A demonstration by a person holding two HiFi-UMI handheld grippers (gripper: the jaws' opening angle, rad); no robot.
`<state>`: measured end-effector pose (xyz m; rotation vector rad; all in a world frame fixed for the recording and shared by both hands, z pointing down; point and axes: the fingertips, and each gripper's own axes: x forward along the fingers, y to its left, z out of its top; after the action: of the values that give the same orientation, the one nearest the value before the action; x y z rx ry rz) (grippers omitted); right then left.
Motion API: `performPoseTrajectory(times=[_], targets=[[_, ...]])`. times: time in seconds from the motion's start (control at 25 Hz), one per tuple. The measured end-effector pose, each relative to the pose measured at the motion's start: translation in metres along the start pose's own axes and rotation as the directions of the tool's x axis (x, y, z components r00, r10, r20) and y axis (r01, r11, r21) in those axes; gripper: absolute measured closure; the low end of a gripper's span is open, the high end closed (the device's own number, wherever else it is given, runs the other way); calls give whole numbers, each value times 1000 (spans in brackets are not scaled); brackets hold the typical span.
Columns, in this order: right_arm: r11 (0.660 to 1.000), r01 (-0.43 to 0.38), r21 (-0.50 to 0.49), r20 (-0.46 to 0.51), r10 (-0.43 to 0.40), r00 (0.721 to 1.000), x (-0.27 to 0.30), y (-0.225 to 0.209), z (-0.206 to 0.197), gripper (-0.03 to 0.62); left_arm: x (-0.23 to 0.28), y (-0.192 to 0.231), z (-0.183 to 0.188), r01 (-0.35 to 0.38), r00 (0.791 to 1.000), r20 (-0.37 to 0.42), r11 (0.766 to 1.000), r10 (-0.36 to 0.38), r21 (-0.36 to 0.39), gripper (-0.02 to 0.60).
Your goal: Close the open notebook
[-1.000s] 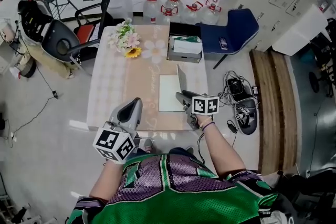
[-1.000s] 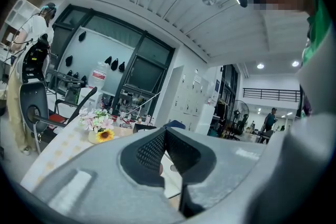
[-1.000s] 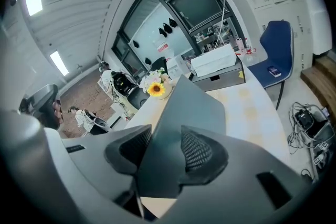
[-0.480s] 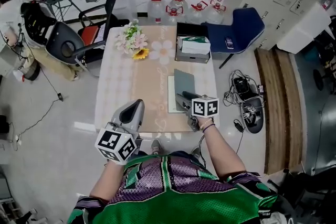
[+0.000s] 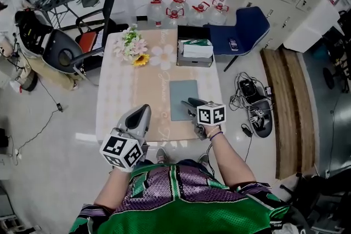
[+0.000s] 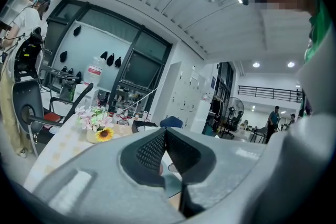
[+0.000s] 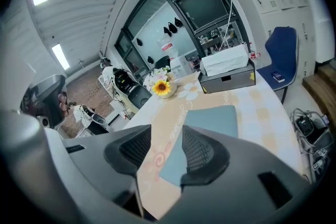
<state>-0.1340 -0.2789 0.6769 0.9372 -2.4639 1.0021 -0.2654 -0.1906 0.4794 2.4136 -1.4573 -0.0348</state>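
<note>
Right gripper [image 5: 191, 102] gapes beside notebook [image 5: 182, 96] lying lengthwise away.

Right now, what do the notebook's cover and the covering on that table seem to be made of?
The notebook: its cover looks like matte grey-green card or faux leather, judging by the flat, even colour with no glare. The tablecloth: printed fabric or wipe-clean vinyl, with pale checks and a beige flowered band, lying smooth. I cannot tell which of the two it is.
</note>
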Motion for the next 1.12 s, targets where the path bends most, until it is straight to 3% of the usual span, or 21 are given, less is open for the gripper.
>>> performPoseTrajectory(times=[0.76, 1.12], targets=[[986, 147, -78, 74, -141, 987, -117, -49, 13, 421, 68, -67, 11, 113, 993, 17, 993, -114, 9, 566], [971, 216, -101, 164, -198, 966, -195, -77, 36, 421, 86, -96, 23, 100, 995, 23, 993, -101, 56, 566]])
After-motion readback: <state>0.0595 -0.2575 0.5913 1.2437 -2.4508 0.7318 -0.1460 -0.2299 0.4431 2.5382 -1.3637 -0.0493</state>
